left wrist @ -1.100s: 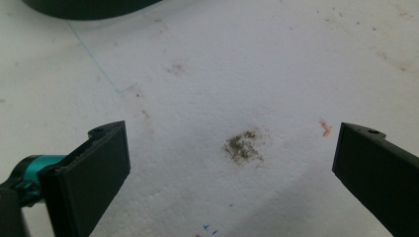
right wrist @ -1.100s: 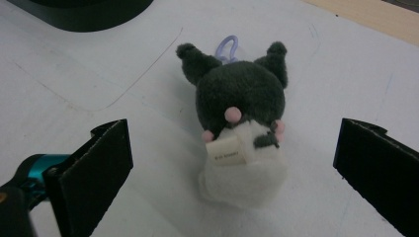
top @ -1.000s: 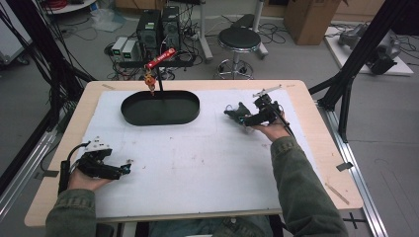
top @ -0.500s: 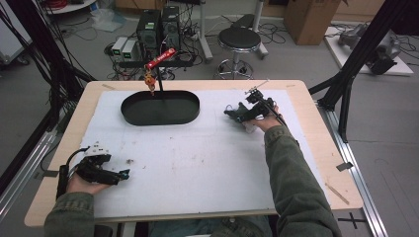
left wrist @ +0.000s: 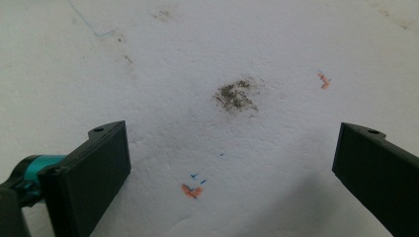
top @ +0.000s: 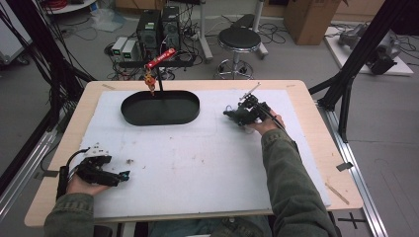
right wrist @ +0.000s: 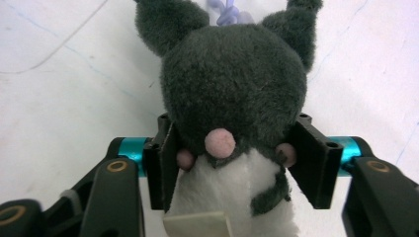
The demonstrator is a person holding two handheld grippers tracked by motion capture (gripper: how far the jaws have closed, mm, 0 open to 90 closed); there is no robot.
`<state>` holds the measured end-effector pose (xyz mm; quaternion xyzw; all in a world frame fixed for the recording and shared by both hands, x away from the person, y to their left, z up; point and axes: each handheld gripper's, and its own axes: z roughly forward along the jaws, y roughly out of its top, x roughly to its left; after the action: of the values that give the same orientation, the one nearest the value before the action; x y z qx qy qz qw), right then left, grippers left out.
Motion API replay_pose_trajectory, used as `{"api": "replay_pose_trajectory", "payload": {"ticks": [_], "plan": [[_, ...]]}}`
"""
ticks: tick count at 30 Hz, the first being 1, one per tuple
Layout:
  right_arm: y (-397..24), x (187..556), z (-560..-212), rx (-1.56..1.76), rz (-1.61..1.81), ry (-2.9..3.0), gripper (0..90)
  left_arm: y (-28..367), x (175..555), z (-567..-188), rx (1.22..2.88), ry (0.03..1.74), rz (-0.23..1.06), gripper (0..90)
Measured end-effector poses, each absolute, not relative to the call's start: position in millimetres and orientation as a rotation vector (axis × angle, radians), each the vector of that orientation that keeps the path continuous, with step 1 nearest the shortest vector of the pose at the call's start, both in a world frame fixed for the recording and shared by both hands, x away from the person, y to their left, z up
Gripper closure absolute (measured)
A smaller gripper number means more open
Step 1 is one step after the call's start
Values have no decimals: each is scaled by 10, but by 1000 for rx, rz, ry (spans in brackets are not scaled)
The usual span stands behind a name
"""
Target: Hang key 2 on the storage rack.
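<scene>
1. Plush toy (right wrist: 232, 98), dark grey with a white belly and a pink nose, was held to the right of the black oval tray (top: 160, 107), near it but apart, just over the white foam mat (top: 197, 163).
2. Was clamped at the sides, about neck height, by the right gripper (right wrist: 232, 163), jaws pressed into the fur; probably taken there because the narrow waist under the head gives a soft toy its firmest hold.
3. Lay with its long axis running straight away from the gripper's camera: belly nearest, head beyond, two ears at the far end, face turned up toward the lens. Seen from the high view, pointed roughly toward the tray, which looks like the place meant for it.
4. Left gripper (top: 121, 176) rested well apart from the tray, at the near left of the mat, in the person's left hand (top: 81, 183).
5. Stood with jaws wide apart and nothing between them, over bare foam with a grey smudge (left wrist: 236, 94); apparently parked out of the way, since one gripper is enough for a light toy.
</scene>
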<state>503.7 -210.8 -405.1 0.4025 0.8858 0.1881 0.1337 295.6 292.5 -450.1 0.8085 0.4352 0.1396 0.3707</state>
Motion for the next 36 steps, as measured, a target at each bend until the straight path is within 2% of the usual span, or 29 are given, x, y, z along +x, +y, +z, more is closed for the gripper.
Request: {"api": "replay_pose_trajectory", "payload": {"ticks": [12, 36], "plan": [[-2217, 4916, -3818, 1189, 704, 2562, 454, 2930, 2941, -4465, 2053, 1106, 368, 17], [-2309, 4669, -3462, 1158, 813, 2545, 453, 2915, 2913, -4440, 2047, 1095, 372, 17]]}}
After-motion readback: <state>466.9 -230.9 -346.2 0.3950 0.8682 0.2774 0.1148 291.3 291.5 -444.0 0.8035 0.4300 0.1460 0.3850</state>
